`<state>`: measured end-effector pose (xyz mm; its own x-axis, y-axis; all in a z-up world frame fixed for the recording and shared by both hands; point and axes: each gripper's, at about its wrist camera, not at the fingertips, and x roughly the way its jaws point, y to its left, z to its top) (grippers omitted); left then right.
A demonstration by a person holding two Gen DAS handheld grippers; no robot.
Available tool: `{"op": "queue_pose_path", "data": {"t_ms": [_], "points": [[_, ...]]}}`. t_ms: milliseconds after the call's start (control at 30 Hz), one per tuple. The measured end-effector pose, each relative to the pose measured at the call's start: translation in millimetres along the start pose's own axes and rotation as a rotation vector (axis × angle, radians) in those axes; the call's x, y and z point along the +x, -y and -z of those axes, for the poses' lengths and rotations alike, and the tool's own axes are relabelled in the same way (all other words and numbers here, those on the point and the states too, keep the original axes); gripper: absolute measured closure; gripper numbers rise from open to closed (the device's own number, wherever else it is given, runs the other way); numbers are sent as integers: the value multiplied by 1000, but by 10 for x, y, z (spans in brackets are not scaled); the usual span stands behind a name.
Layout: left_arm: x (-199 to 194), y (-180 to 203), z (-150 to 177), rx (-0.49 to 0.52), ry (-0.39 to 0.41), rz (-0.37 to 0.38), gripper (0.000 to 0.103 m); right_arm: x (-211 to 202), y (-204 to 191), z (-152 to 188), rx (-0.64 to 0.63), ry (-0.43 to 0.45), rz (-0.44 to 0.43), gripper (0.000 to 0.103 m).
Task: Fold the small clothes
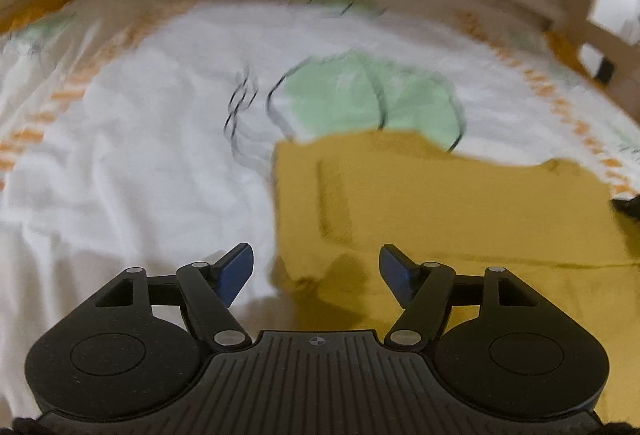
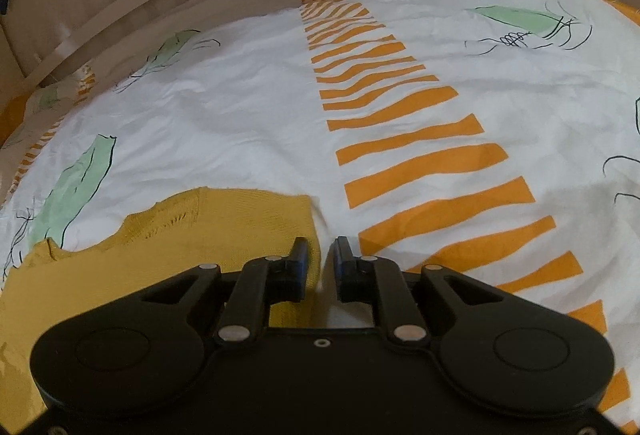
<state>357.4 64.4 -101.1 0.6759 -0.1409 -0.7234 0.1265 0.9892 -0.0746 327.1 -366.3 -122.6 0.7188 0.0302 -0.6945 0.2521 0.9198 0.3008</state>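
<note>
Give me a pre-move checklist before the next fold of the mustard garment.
1. Right gripper closed on the garment edge: cannot tell; jaws nearly shut at the edge.
2. Left gripper open: ok.
3. Left gripper over the garment's near corner: ok.
4. Left gripper gripping fabric: not ok.
5. Garment flat on the bedsheet: ok, sleeve folded in.
6. Left view sharp: not ok, blurred.
</note>
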Motion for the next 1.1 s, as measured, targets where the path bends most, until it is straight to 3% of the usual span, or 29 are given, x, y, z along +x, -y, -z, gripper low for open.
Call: {"op": "queue_pose_path", "data": {"t_ms": [67,133,233,267,300,600,700,1100], "points": [[136,-97,46,-50,-55,-15,34,-5,11,6,4,1,-10,79],[161,-154,65,-77,-39,4,34,-21,26,15,14,4,-24,69],[158,-98,46,-53,-45,-12,30,-63,22,23,10,12,-57,37],[163,-90,53,-47,-43,-8,26,-78,1,24,-1,13,-67,15],[171,-93,65,-44,-40,0,24,-95,-18,25,-11,11,-72,0],[185,-54,90,-50,-23,9,11,-452,-25,136,-14,-8,-66,0],[211,-45,98,-58,-18,26,0,-646,-28,260,-19,-26,-92,0],[9,-69,226,-53,-43,72,1,-1348,-45,840,34,-107,-148,0]]}}
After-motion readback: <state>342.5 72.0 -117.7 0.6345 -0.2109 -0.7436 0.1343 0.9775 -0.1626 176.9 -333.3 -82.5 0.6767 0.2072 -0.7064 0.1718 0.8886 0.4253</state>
